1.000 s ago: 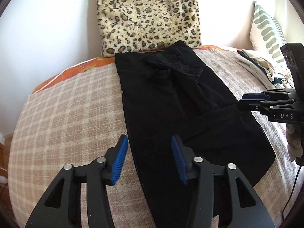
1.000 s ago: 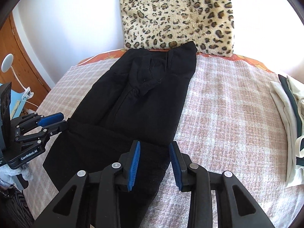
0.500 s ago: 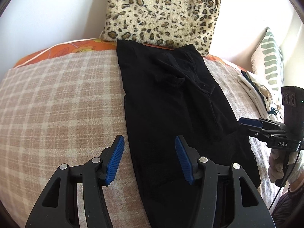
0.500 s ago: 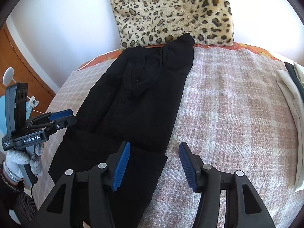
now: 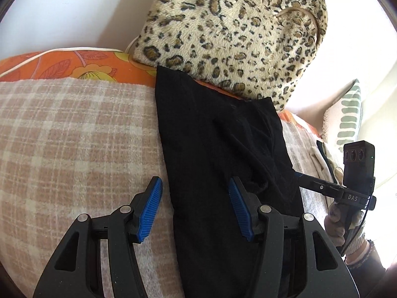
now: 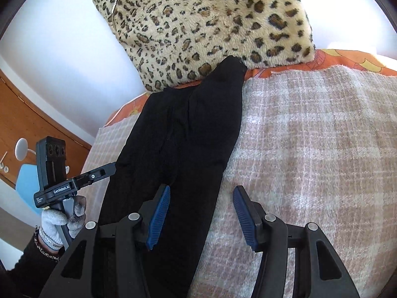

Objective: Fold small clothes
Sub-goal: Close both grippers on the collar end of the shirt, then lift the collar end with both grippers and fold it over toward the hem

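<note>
A pair of small black trousers [image 5: 218, 154] lies lengthwise on the checked blanket [image 5: 74, 136], its far end against the leopard cushion. It also shows in the right wrist view [image 6: 188, 144]. My left gripper [image 5: 194, 211] is open and empty, low over the garment's left edge, one finger on each side of it. My right gripper [image 6: 202, 214] is open and empty, astride the garment's right edge. Each gripper shows in the other's view, my right one [image 5: 305, 177] at the garment's right side and my left one [image 6: 109, 168] at its left side.
A leopard-print cushion [image 5: 235, 29] stands at the head of the bed on an orange floral sheet [image 5: 62, 64]. A green-striped pillow [image 5: 347, 119] and folded pale clothes [image 5: 322, 159] lie at the right. A wooden cabinet [image 6: 29, 129] stands left of the bed.
Both grippers have moved forward along the trousers toward the cushion and come lower. Both have opened wider and now straddle the garment's side edges.
</note>
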A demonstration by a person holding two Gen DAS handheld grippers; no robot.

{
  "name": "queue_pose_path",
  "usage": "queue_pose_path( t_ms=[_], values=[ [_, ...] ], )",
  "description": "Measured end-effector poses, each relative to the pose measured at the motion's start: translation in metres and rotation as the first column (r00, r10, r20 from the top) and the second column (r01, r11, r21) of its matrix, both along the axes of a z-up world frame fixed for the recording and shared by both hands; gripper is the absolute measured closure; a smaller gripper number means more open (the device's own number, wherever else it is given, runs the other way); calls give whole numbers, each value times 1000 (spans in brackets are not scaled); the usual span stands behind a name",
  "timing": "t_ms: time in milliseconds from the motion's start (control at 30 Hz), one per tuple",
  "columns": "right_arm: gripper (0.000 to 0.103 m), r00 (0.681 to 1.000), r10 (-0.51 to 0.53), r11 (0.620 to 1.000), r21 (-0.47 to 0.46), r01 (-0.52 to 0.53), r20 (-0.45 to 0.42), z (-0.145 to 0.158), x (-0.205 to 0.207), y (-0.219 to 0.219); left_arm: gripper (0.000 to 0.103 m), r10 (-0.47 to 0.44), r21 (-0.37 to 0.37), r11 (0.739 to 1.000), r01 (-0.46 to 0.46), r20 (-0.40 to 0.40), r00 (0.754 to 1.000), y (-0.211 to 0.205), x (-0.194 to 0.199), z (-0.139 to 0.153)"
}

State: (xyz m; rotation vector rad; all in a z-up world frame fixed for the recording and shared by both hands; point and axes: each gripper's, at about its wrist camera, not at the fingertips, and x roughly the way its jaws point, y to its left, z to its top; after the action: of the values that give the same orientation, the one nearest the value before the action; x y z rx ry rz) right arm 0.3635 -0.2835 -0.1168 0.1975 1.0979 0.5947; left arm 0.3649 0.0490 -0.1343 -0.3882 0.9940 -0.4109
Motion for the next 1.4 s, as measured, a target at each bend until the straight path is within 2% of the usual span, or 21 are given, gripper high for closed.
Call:
queue_pose_path(
  t_ms=[333, 600, 667, 767, 800, 833, 867, 900, 933, 1033, 1100, 1200, 1267, 1300, 1333, 1400],
  values=[
    [49, 999, -41, 996, 75, 43, -31, -5, 79, -5, 48, 43, -103, 994, -45, -22, 999, 13, 78, -1],
    [49, 996, -70, 985, 154, 78, -57, -10, 132, -3, 48, 54, -165, 985, -58, -24, 998, 15, 119, -8],
    [51, 997, -65, 987, 141, 71, -51, -11, 140, 2, 48, 57, -154, 986, -58, -8, 998, 12, 124, -7],
    [62, 998, -42, 990, 135, 49, -56, -13, 148, 10, 53, 58, -153, 986, -58, -4, 998, 8, 130, -8],
    [65, 998, -33, 990, 136, 40, -56, -13, 149, 12, 61, 57, -153, 987, -57, -5, 998, 6, 131, -9],
    [73, 998, -24, 991, 133, 31, -53, -14, 149, 15, 83, 51, -145, 988, -52, -12, 999, 4, 133, -11],
    [78, 999, -15, 992, 125, 21, -51, -15, 150, 17, 95, 50, -125, 991, -52, -17, 999, 1, 134, -14],
    [89, 999, -8, 994, 113, 14, -51, -16, 150, 21, 101, 52, -111, 992, -54, -18, 998, -1, 135, -16],
    [97, 999, -5, 995, 101, 10, -51, -16, 152, 23, 99, 54, -109, 993, -55, -12, 998, -2, 135, -15],
    [102, 1000, -3, 998, 66, 5, -16, -11, 155, 25, 100, 82, -118, 990, -77, 36, 996, 3, 133, -6],
    [102, 999, -19, 997, 71, 17, 26, -1, 157, 23, 100, 85, -125, 989, -80, 39, 996, 5, 135, -5],
    [102, 1000, -4, 997, 81, 3, 16, 1, 166, 22, 100, 73, -117, 991, -70, 21, 997, 4, 139, -10],
    [95, 1000, 6, 997, 74, -4, -15, -4, 168, 24, 100, 79, -108, 991, -79, -1, 997, 3, 143, -13],
    [87, 1000, -4, 998, 59, 6, -29, -7, 172, 24, 100, 83, -118, 989, -84, -18, 996, 4, 146, -14],
    [73, 999, -8, 999, 53, 11, -43, -9, 174, 23, 95, 87, -126, 988, -90, -29, 996, 6, 148, -16],
    [72, 999, -19, 997, 69, 22, -44, -10, 177, 22, 93, 93, -154, 983, -99, -46, 995, 7, 153, -18]
  ],
)
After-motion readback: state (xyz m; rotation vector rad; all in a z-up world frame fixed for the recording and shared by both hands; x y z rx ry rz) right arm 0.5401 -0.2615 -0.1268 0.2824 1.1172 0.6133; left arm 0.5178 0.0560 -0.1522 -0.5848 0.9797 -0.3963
